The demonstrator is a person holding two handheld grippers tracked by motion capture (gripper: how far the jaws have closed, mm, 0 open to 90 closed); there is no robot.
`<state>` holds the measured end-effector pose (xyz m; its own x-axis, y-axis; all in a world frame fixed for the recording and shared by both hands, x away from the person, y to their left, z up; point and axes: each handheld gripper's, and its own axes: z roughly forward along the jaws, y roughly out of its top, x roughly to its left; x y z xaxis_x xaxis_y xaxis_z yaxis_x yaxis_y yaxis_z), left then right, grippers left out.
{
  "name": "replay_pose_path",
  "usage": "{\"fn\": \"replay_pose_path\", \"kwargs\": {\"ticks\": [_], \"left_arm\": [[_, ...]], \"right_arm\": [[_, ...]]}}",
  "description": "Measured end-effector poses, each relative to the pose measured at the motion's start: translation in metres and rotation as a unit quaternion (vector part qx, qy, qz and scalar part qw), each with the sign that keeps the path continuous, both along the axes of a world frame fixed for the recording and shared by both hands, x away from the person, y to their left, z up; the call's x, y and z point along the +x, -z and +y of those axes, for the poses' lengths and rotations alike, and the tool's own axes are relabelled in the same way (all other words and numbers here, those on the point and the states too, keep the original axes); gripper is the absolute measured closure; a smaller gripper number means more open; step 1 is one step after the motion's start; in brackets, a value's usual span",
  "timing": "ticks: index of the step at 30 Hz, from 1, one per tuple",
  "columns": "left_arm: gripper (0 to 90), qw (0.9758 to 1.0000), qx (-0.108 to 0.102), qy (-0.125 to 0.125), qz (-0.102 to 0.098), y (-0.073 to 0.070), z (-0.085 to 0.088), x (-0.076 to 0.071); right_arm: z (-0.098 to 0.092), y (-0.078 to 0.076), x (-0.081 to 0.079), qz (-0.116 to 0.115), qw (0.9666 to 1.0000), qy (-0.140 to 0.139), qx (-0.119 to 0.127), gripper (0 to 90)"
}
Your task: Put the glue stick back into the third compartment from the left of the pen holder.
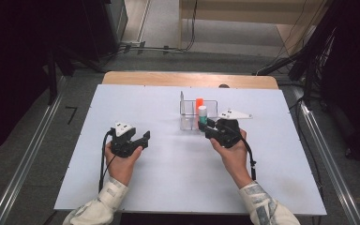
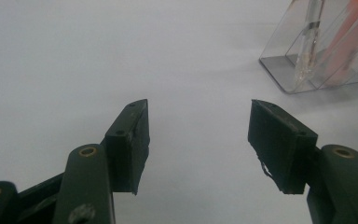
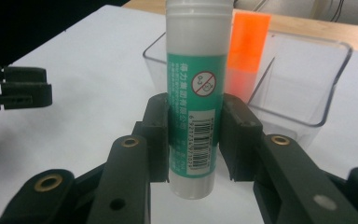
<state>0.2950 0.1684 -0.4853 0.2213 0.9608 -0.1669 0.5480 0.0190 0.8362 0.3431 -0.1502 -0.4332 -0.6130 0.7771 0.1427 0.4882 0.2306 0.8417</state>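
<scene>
Pinching a white glue stick with a green label (image 3: 196,116) upright at mid-body, right gripper (image 3: 196,140) jaws pressed flat on both sides of the label, just in front of the clear plastic divided organiser (image 3: 307,79) holding an orange marker (image 3: 247,51). Likely light and rigid; smooth round tube, so prone to twisting or slipping if squeezed off-centre. Best held across the label's middle, clear of the cap. Left gripper (image 2: 198,135) resting over the white desk (image 2: 74,60), jaws spread, nothing between.
</scene>
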Motion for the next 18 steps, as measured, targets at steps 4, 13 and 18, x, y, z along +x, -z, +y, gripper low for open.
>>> {"fn": "replay_pose_path", "kwargs": {"ticks": [4,13,18], "left_arm": [[39.2,1.0000,-0.001,0.001,0.000,0.000,0.000,0.000],[39.2,1.0000,-0.003,0.002,0.000,0.000,0.000,0.000],[39.2,1.0000,-0.004,0.004,0.000,0.000,0.000,0.000]], "right_arm": [[-0.004,-0.006,0.006,-0.010,0.9999,0.011,0.005,64.2],[-0.011,-0.008,0.021,-0.013,0.9995,0.028,0.011,64.2],[-0.014,-0.007,0.027,-0.010,0.9991,0.037,0.021,64.1]]}}
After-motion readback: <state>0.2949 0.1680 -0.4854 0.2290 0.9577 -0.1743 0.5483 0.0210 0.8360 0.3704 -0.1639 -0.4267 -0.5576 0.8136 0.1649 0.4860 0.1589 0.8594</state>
